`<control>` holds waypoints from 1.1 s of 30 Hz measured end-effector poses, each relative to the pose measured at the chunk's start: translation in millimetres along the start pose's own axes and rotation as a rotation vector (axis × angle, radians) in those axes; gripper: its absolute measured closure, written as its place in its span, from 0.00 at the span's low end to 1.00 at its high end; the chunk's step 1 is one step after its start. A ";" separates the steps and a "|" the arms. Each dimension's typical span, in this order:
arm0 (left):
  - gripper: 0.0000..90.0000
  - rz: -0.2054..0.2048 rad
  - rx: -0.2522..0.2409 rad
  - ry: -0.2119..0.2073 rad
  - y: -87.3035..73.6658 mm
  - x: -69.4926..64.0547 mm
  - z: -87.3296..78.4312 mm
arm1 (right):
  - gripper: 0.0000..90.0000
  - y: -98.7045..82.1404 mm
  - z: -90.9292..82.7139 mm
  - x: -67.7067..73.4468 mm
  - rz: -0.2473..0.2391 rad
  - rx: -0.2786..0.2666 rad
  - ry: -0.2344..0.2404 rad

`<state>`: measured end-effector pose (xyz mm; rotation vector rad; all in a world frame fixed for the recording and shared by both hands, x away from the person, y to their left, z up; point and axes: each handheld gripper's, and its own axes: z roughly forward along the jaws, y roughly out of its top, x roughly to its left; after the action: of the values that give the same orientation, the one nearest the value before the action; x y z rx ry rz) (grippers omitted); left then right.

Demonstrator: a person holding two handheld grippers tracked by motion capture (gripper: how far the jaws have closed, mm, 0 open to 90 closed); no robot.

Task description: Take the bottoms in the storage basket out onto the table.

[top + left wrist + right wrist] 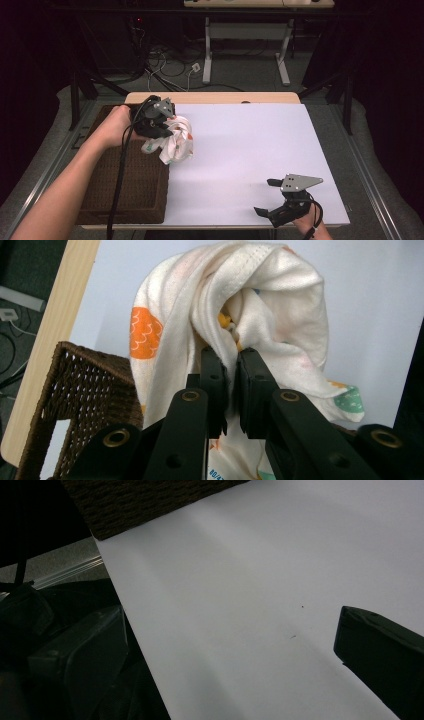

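- Far left: brown woven basket (125,190), long side running near to far along the left edge of the white table (240,150); rim and open weave also seen at lower left in the left gripper view (75,390).
- Left of centre: left gripper (159,122), held from the left by a hand (117,125), jaws clamped together on a fold of the printed cloth (175,142).
- Cloth itself: white, bunched and twisted, hanging from the jaws over the basket's right rim, partly above the table; orange and green printed patches visible in the left gripper view (240,305).
- Step in hand (judged): carrying the cloth across to the basket. Best done by keeping the pinch firm, lifting the trailing end clear of the rim, centring over the opening before letting go; otherwise a likely snag on the weave or a drape over the edge.
- Near right: right gripper (272,197), jaws wide apart, nothing between them, idle above the table's near right corner.
- Writing: a few small printed characters low on the cloth in the left gripper view, too small and cut off to read; no brand or label legible elsewhere.
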<state>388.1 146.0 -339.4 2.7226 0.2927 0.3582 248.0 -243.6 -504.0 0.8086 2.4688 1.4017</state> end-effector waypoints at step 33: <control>0.92 0.037 -0.038 -0.016 20.6 -6.8 15.3 | 0.00 -0.3 0.0 -0.8 0.002 -0.006 0.000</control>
<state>389.2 120.5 -346.5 2.6949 0.2289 0.3485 248.5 -244.1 -504.3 0.8098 2.4635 1.4087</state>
